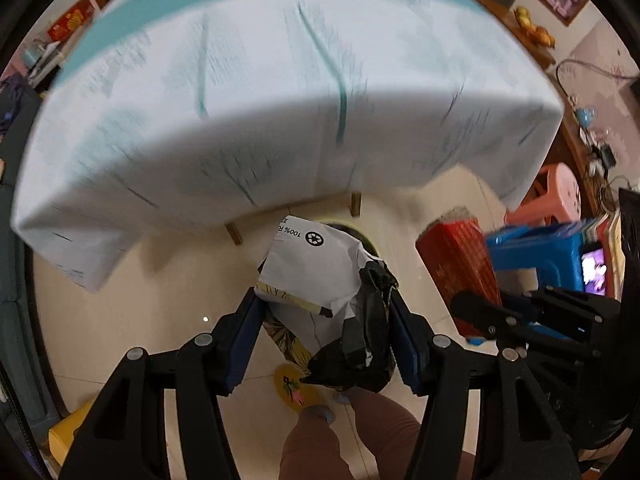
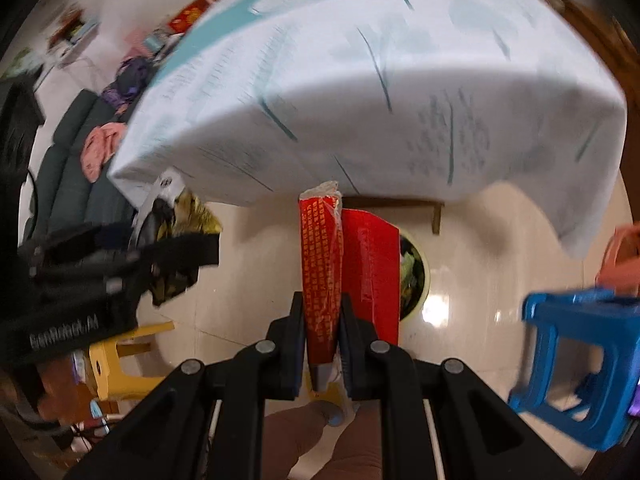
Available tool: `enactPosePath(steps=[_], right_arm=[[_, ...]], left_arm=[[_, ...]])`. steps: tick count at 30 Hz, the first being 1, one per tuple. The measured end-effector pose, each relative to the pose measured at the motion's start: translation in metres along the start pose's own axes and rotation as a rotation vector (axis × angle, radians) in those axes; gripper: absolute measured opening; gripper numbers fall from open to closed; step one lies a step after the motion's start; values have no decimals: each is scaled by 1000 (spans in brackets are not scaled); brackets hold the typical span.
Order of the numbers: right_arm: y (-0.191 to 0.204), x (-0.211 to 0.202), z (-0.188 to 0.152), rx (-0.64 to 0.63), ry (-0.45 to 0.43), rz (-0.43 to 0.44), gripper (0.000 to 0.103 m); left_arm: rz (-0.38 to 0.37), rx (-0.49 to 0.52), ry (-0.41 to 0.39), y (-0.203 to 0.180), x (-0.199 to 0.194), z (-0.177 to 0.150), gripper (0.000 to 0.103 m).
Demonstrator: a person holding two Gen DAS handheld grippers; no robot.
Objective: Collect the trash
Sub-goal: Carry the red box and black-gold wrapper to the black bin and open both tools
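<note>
- The left gripper (image 1: 322, 316) is clamped on a crumpled bundle of white paper and black plastic wrapping (image 1: 332, 296), which bulges between its blue pads and sticks out past the fingertips.
- The right gripper (image 2: 322, 344) has its jaws nearly together, pinching a flat red foil packet with gold print (image 2: 320, 264); a second red flap hangs just beside it on the right.
- Both loads hang above the pale tiled floor (image 2: 256, 264), just off the near edge of the table draped in a white and teal cloth (image 1: 280, 120), with a round yellow-rimmed bin (image 2: 416, 280) on the floor below them.
- The step in hand looks like carrying both pieces down to the bin. To do it well, bring each load over the bin's opening before letting go, and keep the pinch firm until then: the foil is slick and the bundle is loose, so either could slip and land on the floor beside the rim.
- Release one at a time; the opening seems narrow for both grippers together.
- The right wrist view shows the bin's dark inside with rubbish already in it; in the left wrist view the bundle hides nearly all of it.
- The left view shows the recycling mark on the paper; the right view shows a yellow plastic stool (image 2: 120, 364) at the floor's left side.
</note>
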State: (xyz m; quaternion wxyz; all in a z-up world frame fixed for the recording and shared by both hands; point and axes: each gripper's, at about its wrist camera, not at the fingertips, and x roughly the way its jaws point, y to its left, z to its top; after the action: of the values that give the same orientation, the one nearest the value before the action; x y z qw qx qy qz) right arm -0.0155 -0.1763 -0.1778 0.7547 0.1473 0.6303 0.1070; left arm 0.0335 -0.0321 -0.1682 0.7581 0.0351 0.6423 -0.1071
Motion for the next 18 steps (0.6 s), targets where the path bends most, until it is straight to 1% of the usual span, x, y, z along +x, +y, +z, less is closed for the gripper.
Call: enactPosePath(steps=[5, 6, 10, 16, 18], right_arm=[[-26, 61, -8, 102, 34, 1, 15], [-33, 79, -11, 130, 46, -2, 15], [-57, 128, -18, 194, 68, -2, 16], [-79, 190, -20, 232, 70, -11, 18], [-84, 207, -19, 237, 71, -14, 18]], left_arm=[[-28, -15, 41, 7, 69, -11, 59], [-31, -18, 45, 8, 82, -12, 59], [-37, -27, 55, 15, 136, -15, 60], [-46, -48, 87, 21, 209, -18, 61], [-45, -51, 84, 23, 226, -19, 63]])
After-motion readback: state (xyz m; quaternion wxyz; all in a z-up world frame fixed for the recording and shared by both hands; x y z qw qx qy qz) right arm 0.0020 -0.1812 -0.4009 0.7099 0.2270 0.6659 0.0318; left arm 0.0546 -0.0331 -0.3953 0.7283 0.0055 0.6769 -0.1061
